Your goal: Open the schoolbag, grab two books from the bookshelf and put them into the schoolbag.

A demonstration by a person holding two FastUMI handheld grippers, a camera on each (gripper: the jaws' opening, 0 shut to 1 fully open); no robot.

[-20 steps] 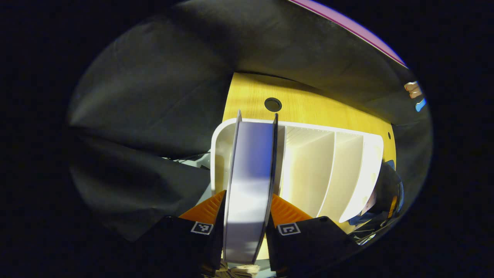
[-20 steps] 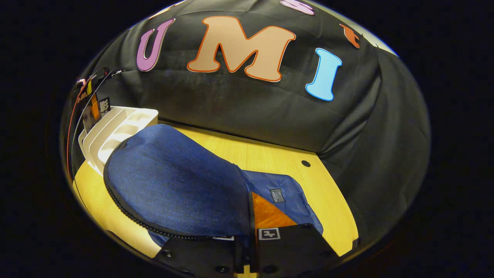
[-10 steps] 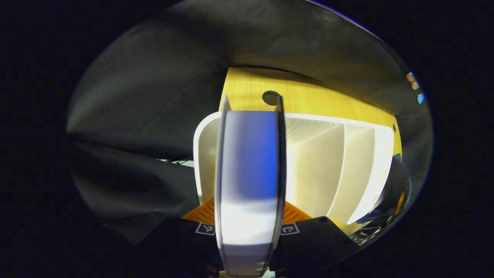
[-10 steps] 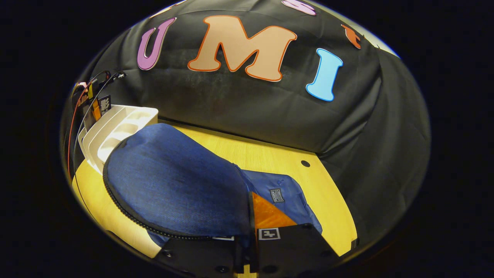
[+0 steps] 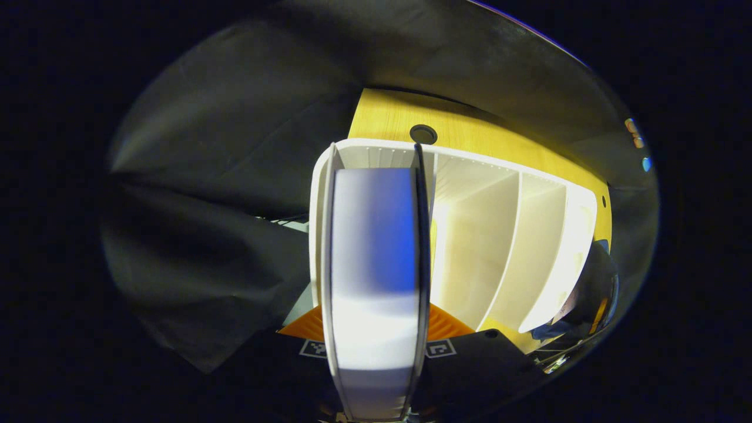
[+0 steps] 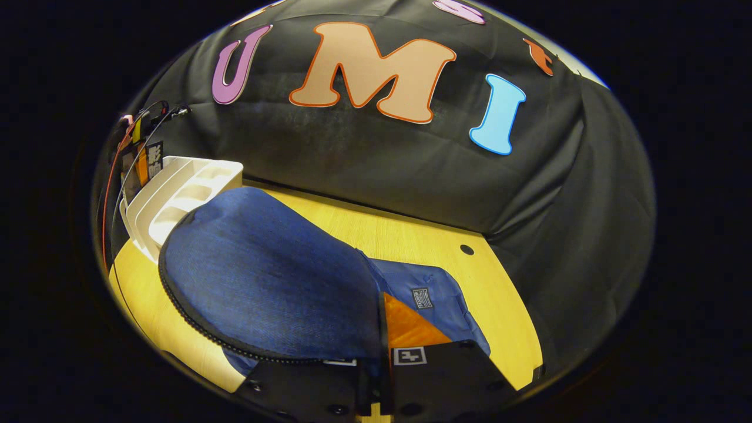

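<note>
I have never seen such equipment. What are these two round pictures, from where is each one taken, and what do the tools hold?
There is no robot: a person holds a two-finger gripper in each hand, and each carries a wide-angle camera looking along its fingers.

In the left gripper view, the left gripper is closed on a book, seen edge-on at the end slot of the white bookshelf. The shelf stands on a yellow wooden table.

In the right gripper view, the right gripper pinches the edge of the blue schoolbag's flap and holds it lifted. The schoolbag lies on the same table, with the bookshelf at the far left.
</note>
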